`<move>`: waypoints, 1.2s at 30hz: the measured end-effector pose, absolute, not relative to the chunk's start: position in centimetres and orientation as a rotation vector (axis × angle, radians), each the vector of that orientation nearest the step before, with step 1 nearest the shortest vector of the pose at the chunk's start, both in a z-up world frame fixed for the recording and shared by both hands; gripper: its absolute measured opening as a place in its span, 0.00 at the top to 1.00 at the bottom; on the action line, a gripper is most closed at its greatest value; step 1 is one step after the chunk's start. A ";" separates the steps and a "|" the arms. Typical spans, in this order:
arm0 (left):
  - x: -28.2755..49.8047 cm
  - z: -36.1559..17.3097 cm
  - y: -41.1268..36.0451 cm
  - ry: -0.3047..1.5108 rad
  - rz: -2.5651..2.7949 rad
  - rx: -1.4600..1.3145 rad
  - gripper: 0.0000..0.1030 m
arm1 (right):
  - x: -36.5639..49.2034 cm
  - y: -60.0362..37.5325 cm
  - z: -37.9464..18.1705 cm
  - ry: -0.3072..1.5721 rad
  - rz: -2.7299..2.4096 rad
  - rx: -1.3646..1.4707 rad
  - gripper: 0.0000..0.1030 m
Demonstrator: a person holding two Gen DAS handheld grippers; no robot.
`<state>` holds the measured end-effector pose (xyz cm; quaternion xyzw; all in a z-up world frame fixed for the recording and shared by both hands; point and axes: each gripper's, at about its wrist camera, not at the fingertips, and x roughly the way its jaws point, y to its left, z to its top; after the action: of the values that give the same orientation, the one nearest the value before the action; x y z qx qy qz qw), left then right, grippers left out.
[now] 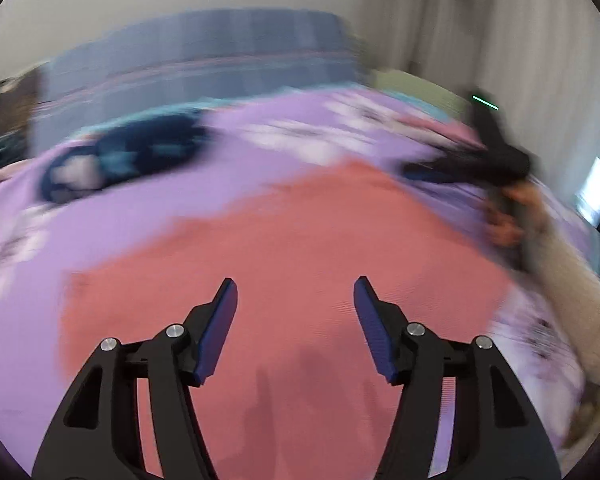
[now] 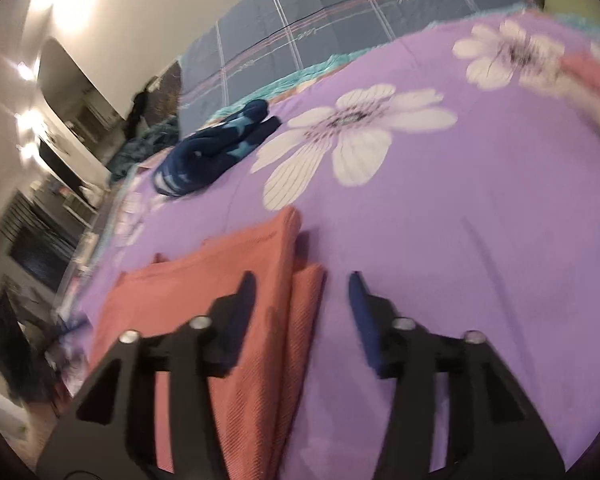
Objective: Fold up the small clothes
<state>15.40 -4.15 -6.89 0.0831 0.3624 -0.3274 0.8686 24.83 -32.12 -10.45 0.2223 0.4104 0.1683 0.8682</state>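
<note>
A: Left tongs (image 1: 296, 286)?

B: Spread wide, nothing between the blue pads (image 1: 216, 336). They hover over the coral cloth (image 1: 284, 240), which lies flat on the purple flowered bedspread (image 1: 148, 216). That view is blurred by motion.

A: Right tongs (image 2: 302, 280)?

B: Also spread, gripping nothing. The left finger sits above the coral cloth (image 2: 220, 280), the right one above bare bedspread (image 2: 460, 208). The cloth shows a folded edge with a second layer just beside it, near the tips.

A: Farther out?

B: A dark blue garment with lighter blue markings (image 2: 216, 148) lies bunched on the bedspread, well apart from the coral cloth; the left view shows it too (image 1: 140, 152). In the left view the right tongs (image 1: 472, 168) and the hand (image 1: 508, 216) holding them appear at the right edge, over the bedspread.

A: Beyond that?

B: A blue-grey checked quilt (image 2: 340, 12) against the wall, and a green pillow (image 2: 572, 4) at the far corner.
</note>
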 end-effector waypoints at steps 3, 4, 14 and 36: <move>12.4 -8.4 -10.3 0.802 -0.792 0.248 0.40 | 25.1 -32.1 -11.1 0.884 0.377 0.473 0.49; 11.7 -8.8 -12.0 0.807 -0.817 0.273 0.39 | 25.0 -32.2 -11.2 0.888 0.397 0.483 0.47; 9.4 -11.1 -21.5 0.827 -0.818 0.427 0.34 | 24.8 -33.5 -11.3 0.914 0.524 0.542 0.51; 10.7 -9.8 -19.9 0.888 -0.750 0.243 0.92 | 24.9 -34.6 -11.6 0.934 0.568 0.640 0.56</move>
<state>10.68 -19.85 -9.80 0.1146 0.4184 -0.3532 0.8289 24.93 -34.60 -11.56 0.2992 0.4363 0.2653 0.8061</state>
